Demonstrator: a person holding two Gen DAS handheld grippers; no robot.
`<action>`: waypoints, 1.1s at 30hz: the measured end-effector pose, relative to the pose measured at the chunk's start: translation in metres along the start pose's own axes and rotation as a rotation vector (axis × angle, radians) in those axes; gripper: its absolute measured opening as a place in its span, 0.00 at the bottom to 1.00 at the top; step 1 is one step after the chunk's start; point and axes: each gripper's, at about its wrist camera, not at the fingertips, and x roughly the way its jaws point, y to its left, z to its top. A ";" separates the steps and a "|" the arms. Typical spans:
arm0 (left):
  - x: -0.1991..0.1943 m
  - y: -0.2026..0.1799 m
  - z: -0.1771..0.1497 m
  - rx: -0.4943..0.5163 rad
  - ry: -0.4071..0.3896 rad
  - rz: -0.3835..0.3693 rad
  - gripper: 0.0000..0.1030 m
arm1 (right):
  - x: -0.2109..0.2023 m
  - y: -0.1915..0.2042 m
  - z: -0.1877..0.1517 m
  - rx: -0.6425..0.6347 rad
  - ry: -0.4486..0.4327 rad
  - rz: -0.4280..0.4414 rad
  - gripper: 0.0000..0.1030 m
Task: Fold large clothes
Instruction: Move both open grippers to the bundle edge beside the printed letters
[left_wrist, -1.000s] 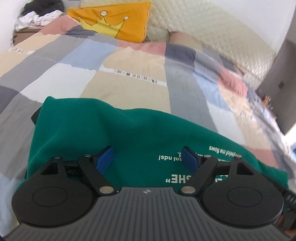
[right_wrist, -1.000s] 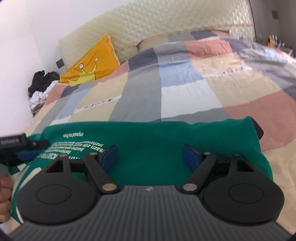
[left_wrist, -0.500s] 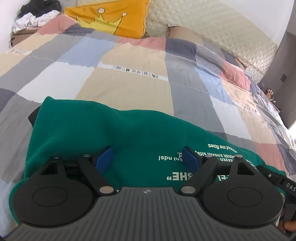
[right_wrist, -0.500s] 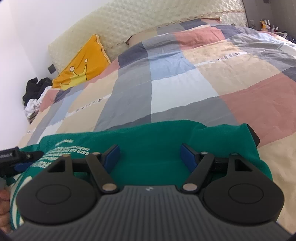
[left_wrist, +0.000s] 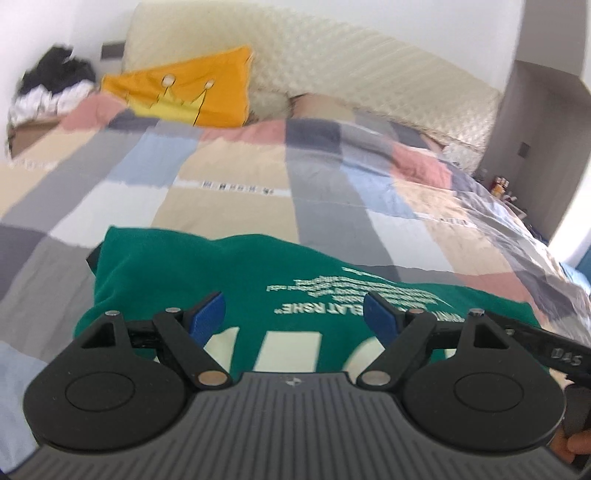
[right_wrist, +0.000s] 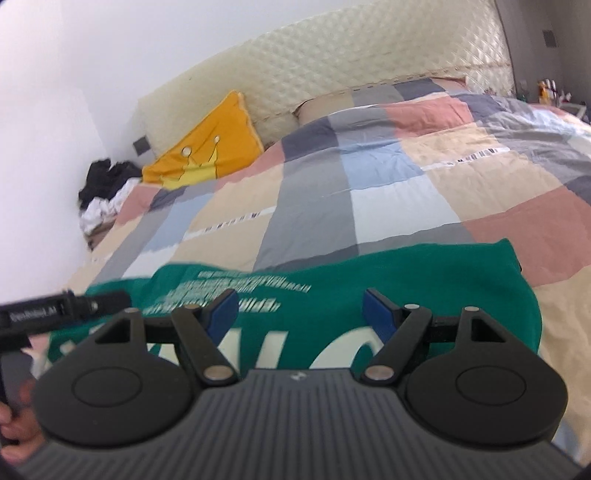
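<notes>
L claw spread | R claw opening, empty | green top flat on quilt

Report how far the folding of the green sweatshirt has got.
Done: the green sweatshirt lies folded into a flat band on the patchwork duvet, printed side up. In hand: nothing; left gripper is open and right gripper is opening, both empty. Left: possibly another fold, by its width.

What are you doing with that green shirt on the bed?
A person is folding the green shirt on the checked quilt, holding a left gripper and a right gripper. Both are open above the shirt, gripping nothing. The shirt lies as a band with white lettering showing.
</notes>
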 end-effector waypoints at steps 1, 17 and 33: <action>-0.004 -0.003 -0.003 0.004 -0.001 -0.007 0.83 | 0.000 0.005 -0.002 -0.018 0.006 0.001 0.75; 0.027 -0.014 -0.035 0.113 0.130 0.076 0.88 | 0.032 0.020 -0.029 -0.158 0.026 -0.068 0.80; -0.067 -0.016 -0.057 0.013 0.016 0.031 0.88 | -0.051 0.033 -0.035 -0.039 -0.048 -0.060 0.79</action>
